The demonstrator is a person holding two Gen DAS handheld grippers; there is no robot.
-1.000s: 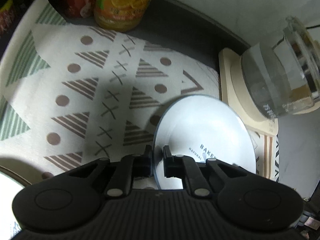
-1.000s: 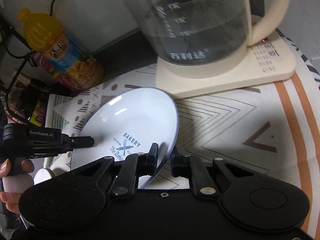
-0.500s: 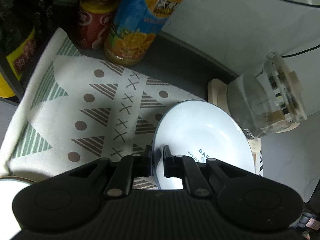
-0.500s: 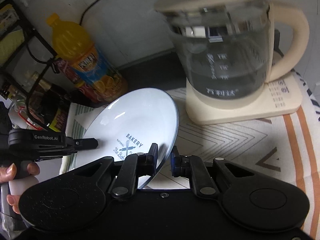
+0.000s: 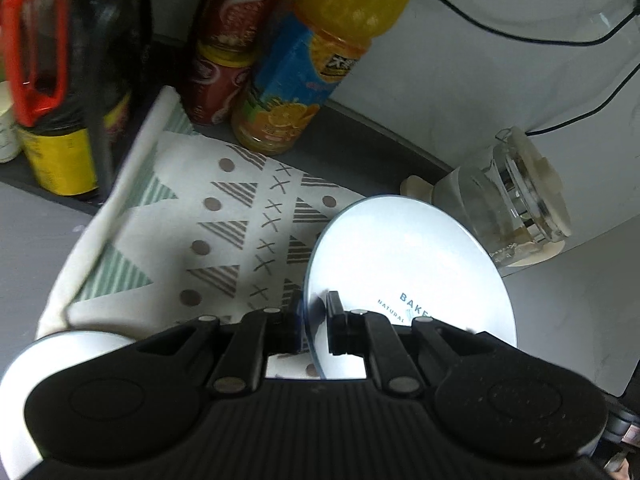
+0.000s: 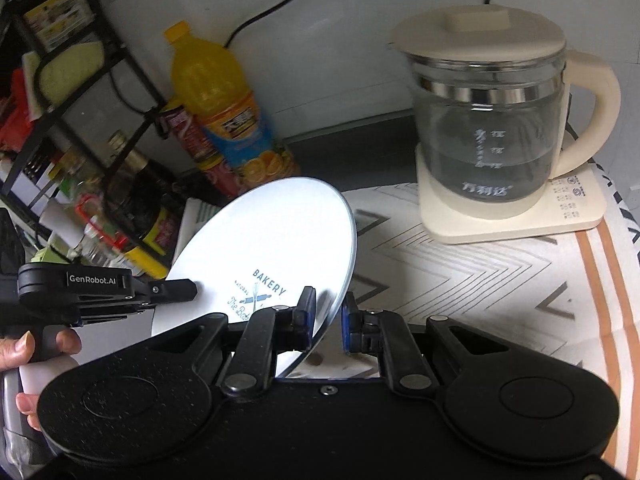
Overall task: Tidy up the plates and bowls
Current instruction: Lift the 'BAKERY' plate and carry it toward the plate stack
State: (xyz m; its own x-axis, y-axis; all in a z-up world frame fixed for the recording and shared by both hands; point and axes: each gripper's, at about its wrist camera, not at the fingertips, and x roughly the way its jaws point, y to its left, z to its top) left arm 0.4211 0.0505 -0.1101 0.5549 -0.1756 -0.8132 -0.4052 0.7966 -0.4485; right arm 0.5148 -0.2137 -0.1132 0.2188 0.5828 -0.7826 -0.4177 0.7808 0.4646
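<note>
Both tongs grip one white plate [image 6: 264, 248] with a thin blue rim and "BAKERY" print, held tilted in the air above the patterned mat [image 5: 224, 232]. The left tongs [image 5: 314, 330] are closed on the plate's edge, one finger on each face. The right tongs [image 6: 328, 320] straddle the opposite edge, one finger against the printed face; whether the other finger touches the underside is not clear. Beyond the plate, an orange juice bottle [image 6: 224, 120] and a red can [image 5: 228, 40] stand at the mat's far edge. A glass kettle [image 6: 492, 120] on a cream base sits to the plate's right. Another white dish [image 5: 24, 400] shows at the mat's near left corner.
</note>
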